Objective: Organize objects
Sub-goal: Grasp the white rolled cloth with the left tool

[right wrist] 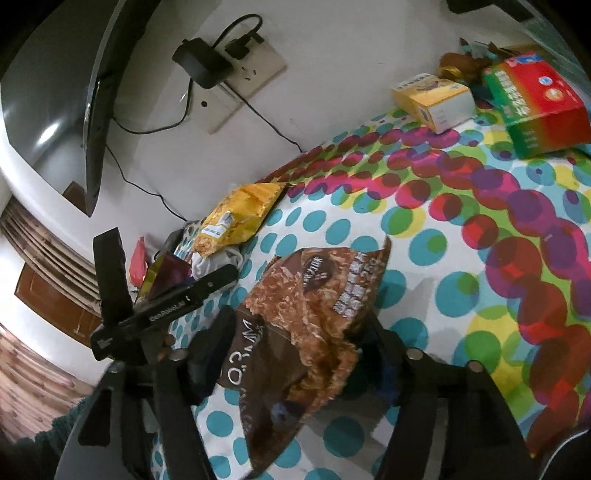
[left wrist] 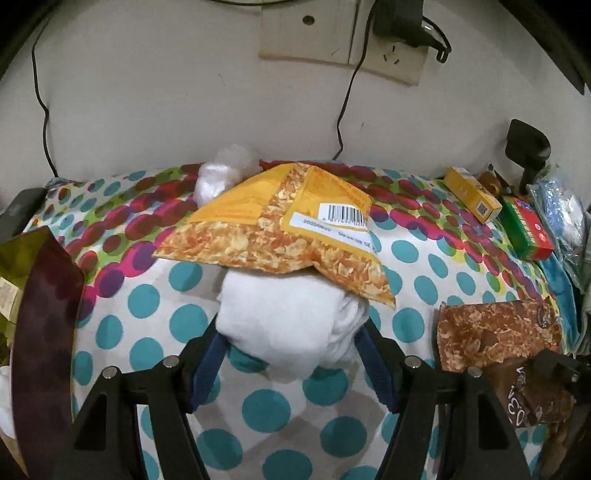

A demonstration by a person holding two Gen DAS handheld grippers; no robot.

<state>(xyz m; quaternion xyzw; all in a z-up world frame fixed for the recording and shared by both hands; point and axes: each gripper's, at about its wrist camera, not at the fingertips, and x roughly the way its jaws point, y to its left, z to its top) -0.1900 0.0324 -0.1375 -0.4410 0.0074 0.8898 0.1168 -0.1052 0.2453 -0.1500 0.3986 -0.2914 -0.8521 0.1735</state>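
Observation:
My left gripper (left wrist: 291,341) is shut on a white rolled cloth (left wrist: 291,321) on the polka-dot table cover (left wrist: 155,302). A yellow snack bag (left wrist: 280,229) lies on the cloth's far side; it also shows in the right wrist view (right wrist: 236,218). My right gripper (right wrist: 295,343) is shut on a brown snack bag (right wrist: 314,317), which also shows at the right of the left wrist view (left wrist: 495,336). The left gripper's body (right wrist: 162,314) shows to the left in the right wrist view.
A yellow box (left wrist: 471,199) and a red-green box (left wrist: 528,229) lie at the back right; they also show in the right wrist view (right wrist: 432,99) (right wrist: 539,103). A crumpled plastic bag (left wrist: 225,170) sits by the wall. A dark maroon package (left wrist: 40,332) stands at the left. Cables hang from wall sockets (left wrist: 332,33).

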